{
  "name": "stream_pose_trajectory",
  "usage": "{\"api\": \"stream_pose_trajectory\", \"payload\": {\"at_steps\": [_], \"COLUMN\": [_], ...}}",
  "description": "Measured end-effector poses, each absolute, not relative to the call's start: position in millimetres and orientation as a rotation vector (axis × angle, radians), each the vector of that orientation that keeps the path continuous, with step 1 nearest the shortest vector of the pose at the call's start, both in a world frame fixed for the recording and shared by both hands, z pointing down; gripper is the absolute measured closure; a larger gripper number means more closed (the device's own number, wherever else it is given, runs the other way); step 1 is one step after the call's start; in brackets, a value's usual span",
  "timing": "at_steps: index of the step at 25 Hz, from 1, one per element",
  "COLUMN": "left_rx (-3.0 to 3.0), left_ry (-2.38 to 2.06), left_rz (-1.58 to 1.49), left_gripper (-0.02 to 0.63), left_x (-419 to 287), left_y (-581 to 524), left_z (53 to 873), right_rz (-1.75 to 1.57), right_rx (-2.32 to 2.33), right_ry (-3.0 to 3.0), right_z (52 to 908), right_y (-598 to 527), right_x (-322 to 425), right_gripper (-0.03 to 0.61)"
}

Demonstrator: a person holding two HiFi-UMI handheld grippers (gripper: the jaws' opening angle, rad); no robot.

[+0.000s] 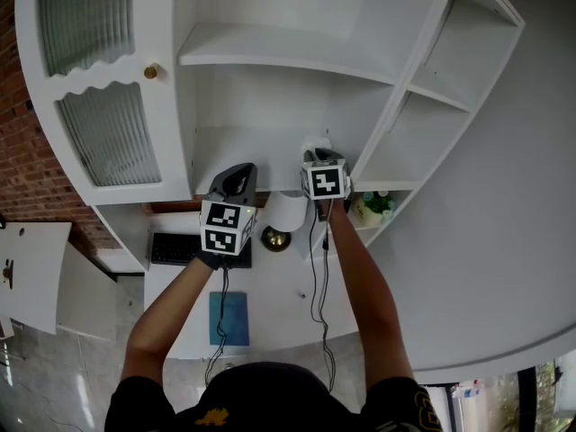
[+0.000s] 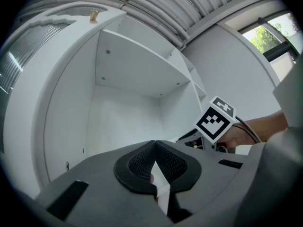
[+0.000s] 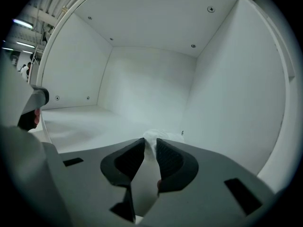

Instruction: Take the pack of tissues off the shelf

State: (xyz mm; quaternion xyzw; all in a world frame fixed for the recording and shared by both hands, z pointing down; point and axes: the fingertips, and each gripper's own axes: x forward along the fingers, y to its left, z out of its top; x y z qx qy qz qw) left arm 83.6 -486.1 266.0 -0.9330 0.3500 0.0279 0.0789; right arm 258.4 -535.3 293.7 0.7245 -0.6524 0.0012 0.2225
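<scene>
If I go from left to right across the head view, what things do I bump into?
Ribbed glass panel → gold knob → left hand-held gripper → round brass thing → right hand-held gripper, pinching the pack of tissues → little green plant.

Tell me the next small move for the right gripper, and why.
Probably draw the right gripper straight back out of the shelf without loosening it. Its jaws are pinched on the white pack of tissues, which lies on the shelf board close to the right wall. The left gripper is shut and empty, so it need not help.
</scene>
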Motion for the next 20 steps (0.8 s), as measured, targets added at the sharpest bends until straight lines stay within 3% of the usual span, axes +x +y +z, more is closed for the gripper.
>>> {"api": "stream_pose_trajectory", "payload": {"at_steps": [9,20], "left_rx": [-2.794,-2.797], "left_ry": [1.038,1.029], "left_rz": [0.084,0.090], "left_gripper": [0.600,0.600], "left_x": [83,85], "left_y": [-481,-474], "left_z": [266,266], "right_rz": [0.001,-0.009], "right_rx": [1.992,2.017], "right_ry": [-1.784,-1.830], "right_z": [292,282], "right_y": [-530,-509], "right_x": [257,252], "right_gripper": [0.539,0.541]}}
